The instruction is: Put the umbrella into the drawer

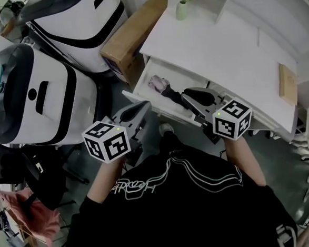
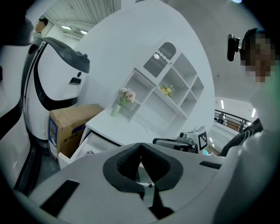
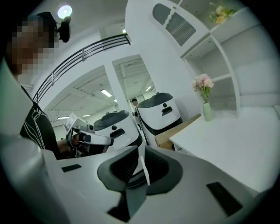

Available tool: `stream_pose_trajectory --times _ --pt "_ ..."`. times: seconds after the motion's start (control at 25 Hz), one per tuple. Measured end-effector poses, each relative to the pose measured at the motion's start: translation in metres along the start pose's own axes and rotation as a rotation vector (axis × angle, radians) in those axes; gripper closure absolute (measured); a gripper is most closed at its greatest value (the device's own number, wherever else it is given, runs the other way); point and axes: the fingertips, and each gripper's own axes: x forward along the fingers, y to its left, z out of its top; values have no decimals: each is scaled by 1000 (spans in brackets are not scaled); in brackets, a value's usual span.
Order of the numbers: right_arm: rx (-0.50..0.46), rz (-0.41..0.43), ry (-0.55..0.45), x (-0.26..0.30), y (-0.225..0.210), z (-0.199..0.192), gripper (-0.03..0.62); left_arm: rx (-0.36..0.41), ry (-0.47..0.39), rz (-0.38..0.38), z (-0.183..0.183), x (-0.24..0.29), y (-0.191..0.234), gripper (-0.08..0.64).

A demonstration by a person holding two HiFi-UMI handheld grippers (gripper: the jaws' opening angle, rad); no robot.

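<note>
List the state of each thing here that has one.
Drawer: open.
Umbrella: folded, lying inside the drawer.
Left gripper: shut, empty.
Right gripper: shut, empty.
Vase: upright on the desk.

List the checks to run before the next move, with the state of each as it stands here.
1. The umbrella lies inside the drawer: ok.
2. The drawer is shut: not ok, it stands open.
3. The left tool is empty: ok, jaws together on nothing.
4. The right tool is empty: ok, jaws together on nothing.
5. The umbrella sits below the drawer's rim, so it can slide in: cannot tell.
</note>
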Motion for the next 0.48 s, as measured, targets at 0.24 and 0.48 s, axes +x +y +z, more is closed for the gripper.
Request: stream_pose_trajectory --times 0.24,0.48 --pt "33 0 -75 -22 32 3 540 62 -40 -65 7 -13 -36 540" --pt "19 5 -129 -33 55 5 541 85 -53 -94 3 -19 -54 540"
